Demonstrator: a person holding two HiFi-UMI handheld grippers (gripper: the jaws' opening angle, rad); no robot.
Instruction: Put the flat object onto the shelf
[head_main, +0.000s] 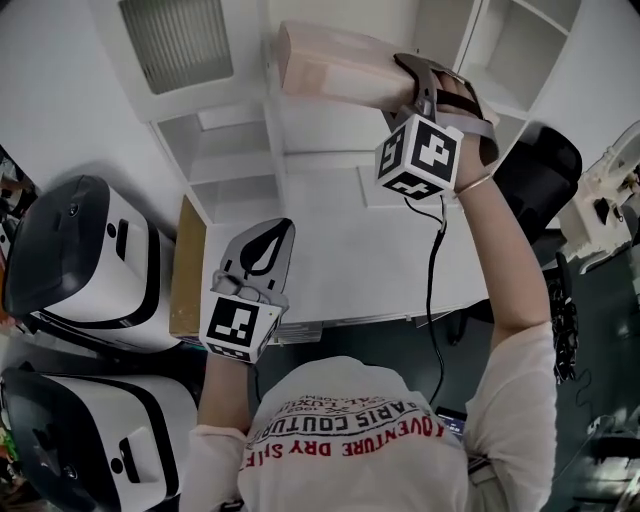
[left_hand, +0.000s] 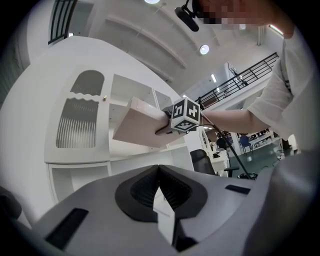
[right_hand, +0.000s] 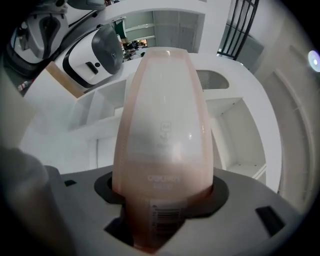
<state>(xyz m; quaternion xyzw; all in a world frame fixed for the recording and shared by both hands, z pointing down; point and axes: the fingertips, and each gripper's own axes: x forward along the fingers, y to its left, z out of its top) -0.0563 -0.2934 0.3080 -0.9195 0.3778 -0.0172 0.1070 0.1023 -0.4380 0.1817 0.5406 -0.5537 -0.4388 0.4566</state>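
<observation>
Flat object (right_hand: 162, 140) glossy pink plastic; shelf (head_main: 232, 166) smooth matt white.

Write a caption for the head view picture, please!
The right gripper holds a flat pink box up by the white shelf; the left gripper hovers shut nearby.

Shirt (head_main: 350, 440) of the person, head view: curved lettering seen upside down, a dark line legible as "PARIS COUTU…" and a red line as "…VENTURE DRY", with the smaller lines inside the arc too small to read. Flat object (right_hand: 162, 150), right gripper view: barcode label (right_hand: 164, 216) at the near end, digits blurred. Above the label are a faint pale line of print and a small boxed mark, neither legible.
</observation>
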